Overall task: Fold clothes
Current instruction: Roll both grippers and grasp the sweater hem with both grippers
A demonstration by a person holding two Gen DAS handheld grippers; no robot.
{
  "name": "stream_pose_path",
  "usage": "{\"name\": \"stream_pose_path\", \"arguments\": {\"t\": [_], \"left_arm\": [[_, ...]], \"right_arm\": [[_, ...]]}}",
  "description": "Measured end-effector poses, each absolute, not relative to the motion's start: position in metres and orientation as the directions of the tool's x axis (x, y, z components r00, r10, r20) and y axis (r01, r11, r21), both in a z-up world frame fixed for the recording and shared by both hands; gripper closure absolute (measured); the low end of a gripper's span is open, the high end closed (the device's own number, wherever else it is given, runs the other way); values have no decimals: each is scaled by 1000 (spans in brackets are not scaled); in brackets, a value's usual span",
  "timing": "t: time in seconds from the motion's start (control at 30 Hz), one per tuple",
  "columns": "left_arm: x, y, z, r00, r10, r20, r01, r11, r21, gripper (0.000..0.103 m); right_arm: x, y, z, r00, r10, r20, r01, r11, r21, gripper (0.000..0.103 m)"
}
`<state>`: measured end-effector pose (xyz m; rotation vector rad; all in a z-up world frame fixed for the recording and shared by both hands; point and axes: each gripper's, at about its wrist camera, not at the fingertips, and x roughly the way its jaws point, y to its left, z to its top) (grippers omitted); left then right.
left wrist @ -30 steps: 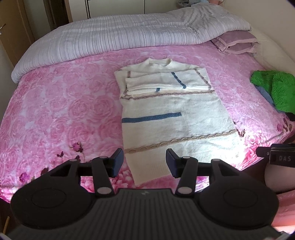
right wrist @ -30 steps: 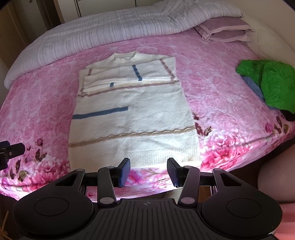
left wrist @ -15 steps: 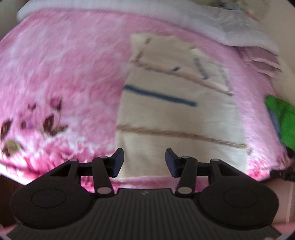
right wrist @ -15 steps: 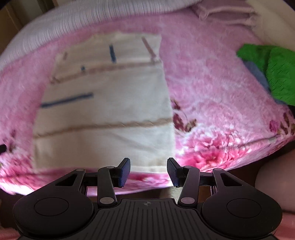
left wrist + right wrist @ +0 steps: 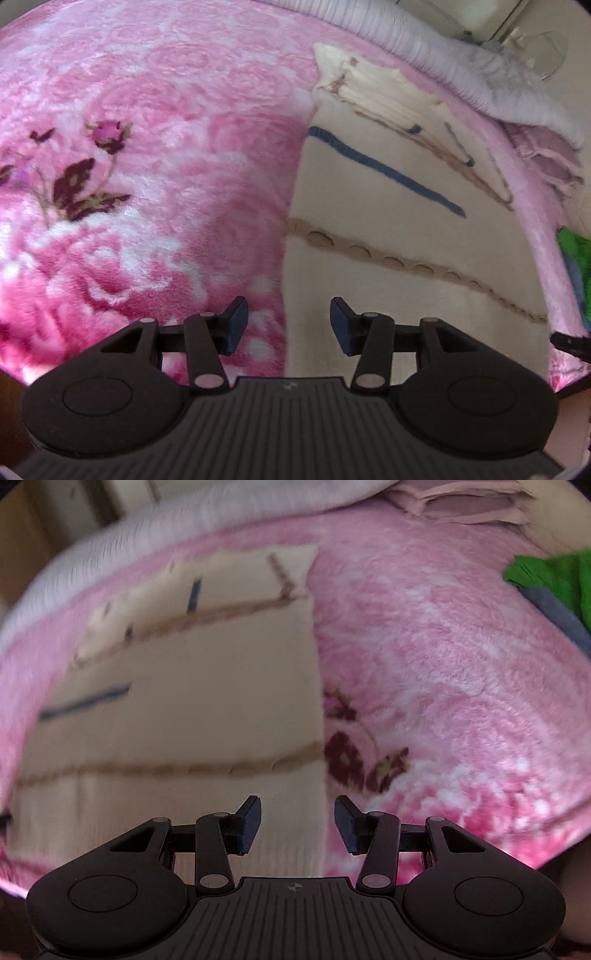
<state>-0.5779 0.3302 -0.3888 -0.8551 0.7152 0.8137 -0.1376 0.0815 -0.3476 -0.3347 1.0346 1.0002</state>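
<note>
The left gripper (image 5: 284, 325) hung with its jaws parted and nothing between them, straddling the left side edge of the cream sweater (image 5: 388, 236) close to its hem. The right gripper (image 5: 297, 821) was likewise released and empty, poised over the sweater's right side edge by the hem. The sweater lay flat on the pink rose-print blanket (image 5: 155, 155), its hem at the near edge of the bed, its sleeves folded across the chest towards the far edge. A tan scalloped band crossed it low down, a blue stripe ran higher, and further tan and blue trim marked the folded sleeves. A green garment (image 5: 550, 576) lay towards the right edge of the bed, and a grey striped quilt (image 5: 461, 59) ran along the far edge. Compared with a second earlier, both grippers had dropped much closer to the hem corners, so the sweater filled far more of each view; it had not moved.
</note>
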Motion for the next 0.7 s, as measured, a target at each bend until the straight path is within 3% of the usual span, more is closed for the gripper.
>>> {"name": "stream_pose_path", "arguments": {"t": [0.2,0.7], "left_arm": [[-597,316,-399,619,346,-705,-772,430,-468,59],[-615,301,-405,662,341,-667,-749,333,-573,60]], "right_arm": [[-129,54,-359,120,654,-747,-791,518,327,55],[-97,-17,-386,-87,774,-627,-470,523,711,55]]}}
